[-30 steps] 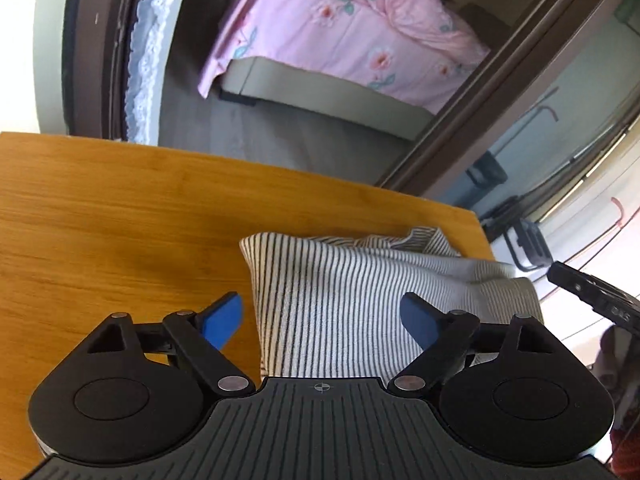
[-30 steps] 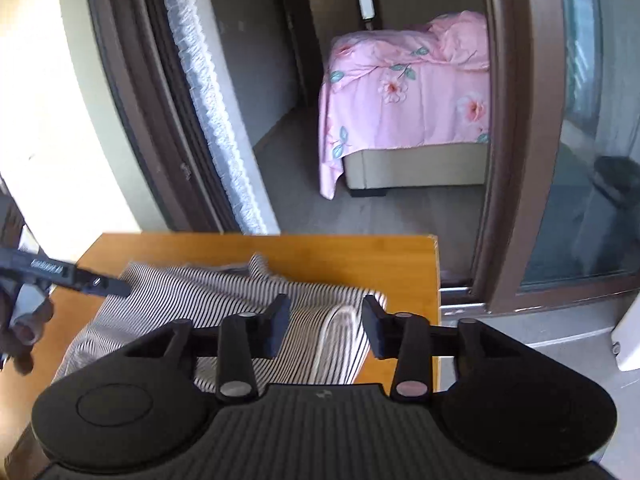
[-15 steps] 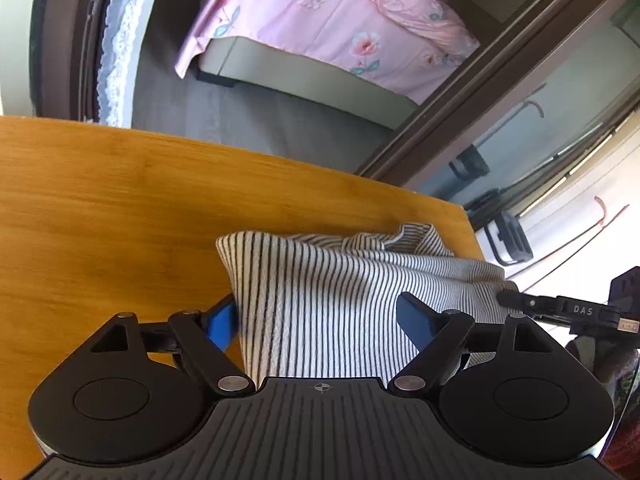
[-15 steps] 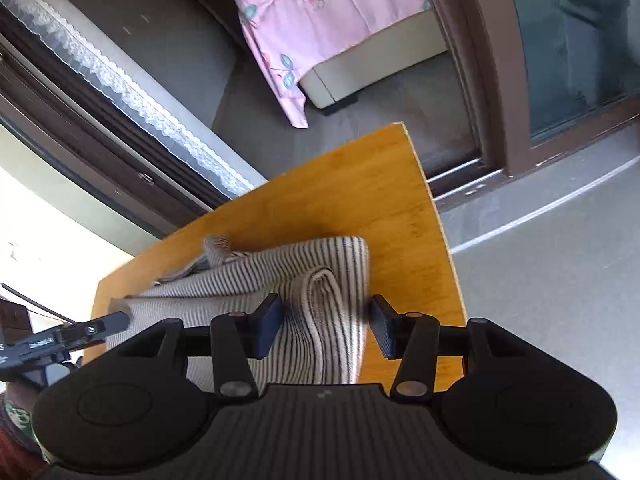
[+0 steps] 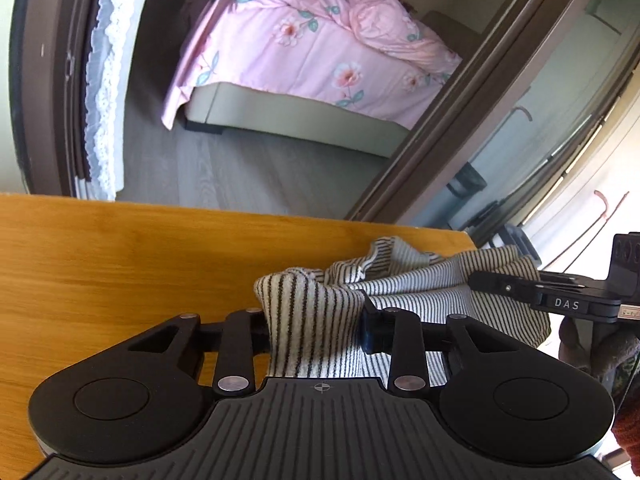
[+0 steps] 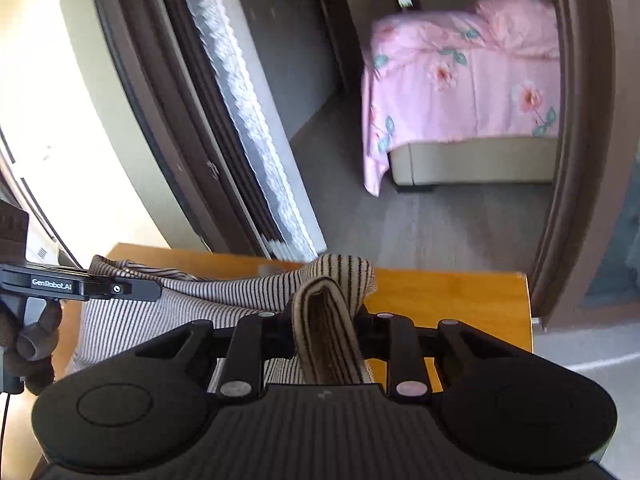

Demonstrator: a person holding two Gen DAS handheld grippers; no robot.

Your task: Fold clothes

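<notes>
Gripping the striped garment (image 5: 416, 292) at two corners over the wooden table (image 5: 120, 264), my left gripper (image 5: 316, 324) and right gripper (image 6: 326, 334) have just clamped shut on bunched cloth. Uneven lifting could slip a layer free and spoil my fold.

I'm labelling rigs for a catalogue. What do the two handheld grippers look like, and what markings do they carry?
Both are black plastic, with a ribbed body, two round discs and silver-riveted linkage arms. The left gripper has blue pads on its fingers and reads "GenRobot.AI" on its side. The right gripper reads "DAS" on its side. A thin black cable hangs below the left one.
</notes>
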